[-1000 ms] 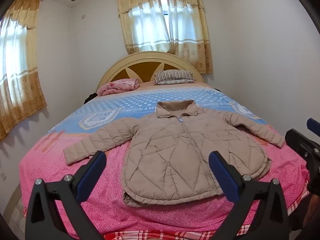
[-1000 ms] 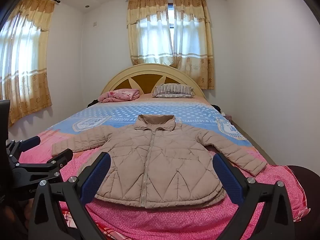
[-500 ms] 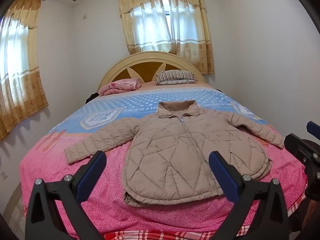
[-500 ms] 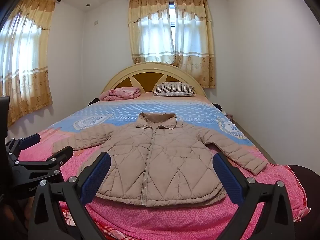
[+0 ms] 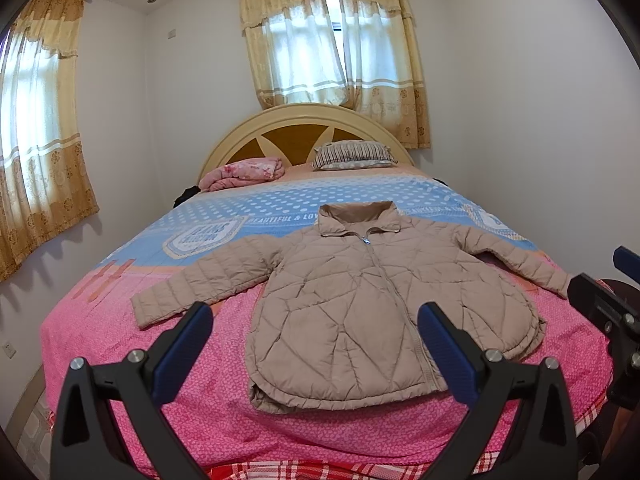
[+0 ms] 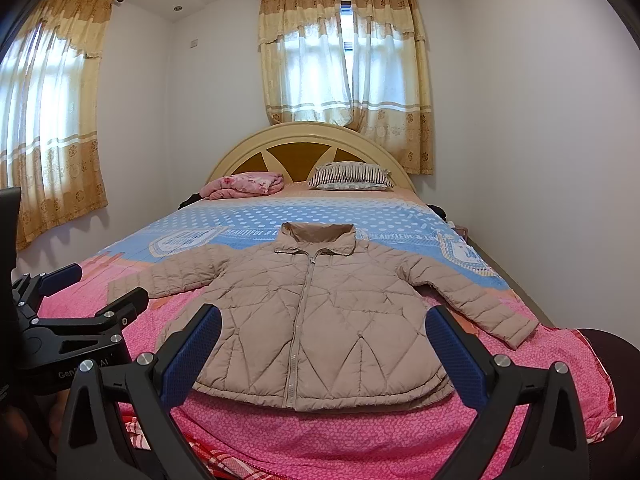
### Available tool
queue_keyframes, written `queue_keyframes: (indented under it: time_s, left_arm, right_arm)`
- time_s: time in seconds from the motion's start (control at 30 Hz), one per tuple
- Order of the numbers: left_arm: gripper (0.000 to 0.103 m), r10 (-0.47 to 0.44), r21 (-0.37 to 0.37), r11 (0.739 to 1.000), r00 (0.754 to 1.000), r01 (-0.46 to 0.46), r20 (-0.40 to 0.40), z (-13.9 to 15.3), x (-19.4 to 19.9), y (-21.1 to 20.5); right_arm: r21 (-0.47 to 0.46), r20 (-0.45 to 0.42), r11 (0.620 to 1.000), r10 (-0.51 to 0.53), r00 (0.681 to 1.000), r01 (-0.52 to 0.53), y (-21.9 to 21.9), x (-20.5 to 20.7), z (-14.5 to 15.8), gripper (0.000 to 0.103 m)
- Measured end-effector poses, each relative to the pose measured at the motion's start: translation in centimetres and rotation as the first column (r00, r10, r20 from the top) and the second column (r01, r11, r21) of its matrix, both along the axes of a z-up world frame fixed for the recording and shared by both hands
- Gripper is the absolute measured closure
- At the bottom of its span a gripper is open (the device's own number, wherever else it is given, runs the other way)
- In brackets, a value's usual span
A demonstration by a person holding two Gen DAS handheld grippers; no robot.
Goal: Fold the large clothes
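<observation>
Two claws, left [image 5: 314, 354] and right [image 6: 324, 356], gape wide and empty above the bed's [image 5: 208, 424] foot; jacket [image 5: 372, 296] lies flat ahead, collar far, hem nearest, left claw nearer its left sleeve [image 5: 204, 280].

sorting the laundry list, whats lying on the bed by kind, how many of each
jacket: 1, tan, spread flat and zipped
pillow: 1, striped
folded blanket: 1, pink
total: 3
Both tongs, left and right, hang open and hold nothing.
</observation>
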State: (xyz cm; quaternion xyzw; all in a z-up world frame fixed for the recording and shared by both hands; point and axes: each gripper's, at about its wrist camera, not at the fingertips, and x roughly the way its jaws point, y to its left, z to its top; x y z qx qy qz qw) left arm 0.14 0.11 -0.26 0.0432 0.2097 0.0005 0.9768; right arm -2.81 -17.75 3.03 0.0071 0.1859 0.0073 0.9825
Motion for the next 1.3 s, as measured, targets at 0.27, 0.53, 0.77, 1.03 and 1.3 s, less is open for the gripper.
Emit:
queue_keyframes:
  time_s: [0.27, 0.53, 0.77, 1.03, 1.3]
  left_arm:
    - [0.000, 0.001, -0.001, 1.000, 1.000, -0.001, 0.002, 0.08, 0.10, 0.20]
    - [0.000, 0.004, 0.000, 1.000, 1.000, -0.004, 0.009, 0.21, 0.12, 0.43]
    - [0.000, 0.007, 0.001, 1.000, 1.000, -0.007, 0.013, 0.34, 0.06, 0.50]
    - [0.000, 0.007, 0.002, 1.000, 1.000, -0.007, 0.016, 0.37, 0.12, 0.56]
    - [0.000, 0.008, 0.002, 1.000, 1.000, -0.008, 0.017, 0.44, 0.16, 0.58]
  right_arm:
    - [0.000, 0.000, 1.000, 0.003, 1.000, -0.003, 0.05, 0.02, -0.11, 0.001]
    - [-0.001, 0.002, 1.000, 0.005, 1.000, -0.005, 0.08, 0.05, -0.20, 0.001]
    - [-0.001, 0.002, 1.000, 0.005, 1.000, -0.005, 0.15, 0.04, -0.21, 0.001]
    - [-0.002, 0.001, 1.000, 0.009, 1.000, -0.009, 0.30, -0.02, -0.27, 0.001]
    - [-0.001, 0.001, 1.000, 0.009, 1.000, -0.009, 0.30, -0.02, -0.23, 0.001]
